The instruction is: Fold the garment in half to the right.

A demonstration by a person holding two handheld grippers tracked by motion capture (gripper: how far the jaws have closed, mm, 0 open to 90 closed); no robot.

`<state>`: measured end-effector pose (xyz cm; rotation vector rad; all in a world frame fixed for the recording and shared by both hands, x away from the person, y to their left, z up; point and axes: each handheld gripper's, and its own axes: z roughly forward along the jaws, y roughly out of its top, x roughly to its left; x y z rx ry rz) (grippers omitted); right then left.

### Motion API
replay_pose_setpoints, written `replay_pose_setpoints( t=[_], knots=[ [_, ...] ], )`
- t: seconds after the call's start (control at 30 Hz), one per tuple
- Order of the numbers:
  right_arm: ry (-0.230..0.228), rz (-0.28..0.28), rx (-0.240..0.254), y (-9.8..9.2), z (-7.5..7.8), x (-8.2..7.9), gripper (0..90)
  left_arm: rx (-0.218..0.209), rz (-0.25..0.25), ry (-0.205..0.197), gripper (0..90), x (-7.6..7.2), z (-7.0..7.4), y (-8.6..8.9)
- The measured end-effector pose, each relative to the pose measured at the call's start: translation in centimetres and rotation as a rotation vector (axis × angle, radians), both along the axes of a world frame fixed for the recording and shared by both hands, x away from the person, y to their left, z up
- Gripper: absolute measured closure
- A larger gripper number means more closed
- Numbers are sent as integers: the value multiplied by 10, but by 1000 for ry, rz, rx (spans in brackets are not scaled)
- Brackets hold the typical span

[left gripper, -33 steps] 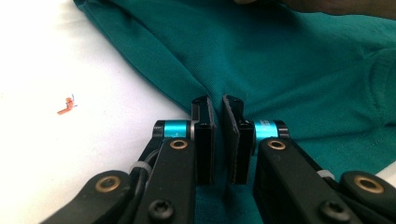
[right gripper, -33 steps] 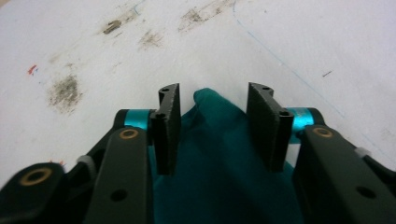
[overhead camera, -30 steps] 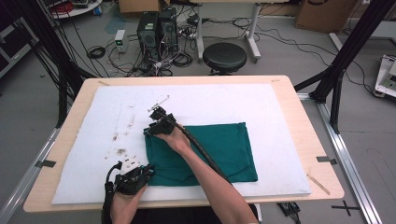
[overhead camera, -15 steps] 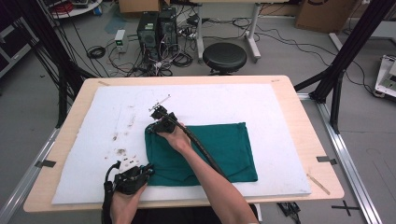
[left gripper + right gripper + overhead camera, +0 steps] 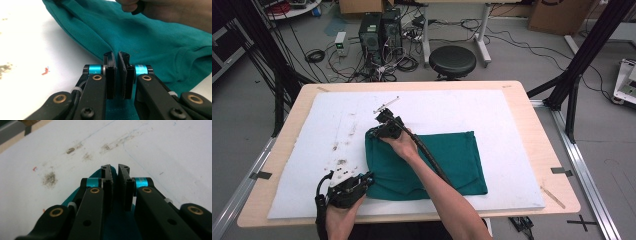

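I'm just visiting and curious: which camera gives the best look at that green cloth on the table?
The high view: there the whole green cloth lies spread on the white mat. The left gripper view gives a close stretch of its folds and a seam beyond the gripper; the right gripper view gives a sliver under the gripper.

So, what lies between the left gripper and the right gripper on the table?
In the high view, the green cloth spans the stretch: the left gripper is at its near left corner and the right gripper at its far left corner.
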<state>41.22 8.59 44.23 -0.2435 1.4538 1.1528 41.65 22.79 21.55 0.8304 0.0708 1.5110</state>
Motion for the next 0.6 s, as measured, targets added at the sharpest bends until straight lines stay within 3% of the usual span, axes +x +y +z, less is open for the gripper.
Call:
replay_pose_setpoints(
  t=[0.2, 0.27, 0.6],
  knots=[
    [5, 58, -1, 1, -2, -8, 844, -40, 12, -48, 851, -7, -8, 7],
    [0, 69, -2, 2, -3, -10, 844, -49, 10, -45, 851, -8, -9, 10],
    [-8, 55, -15, -5, -4, -13, 843, 18, -43, -41, 850, -8, -6, 5]
  ],
)
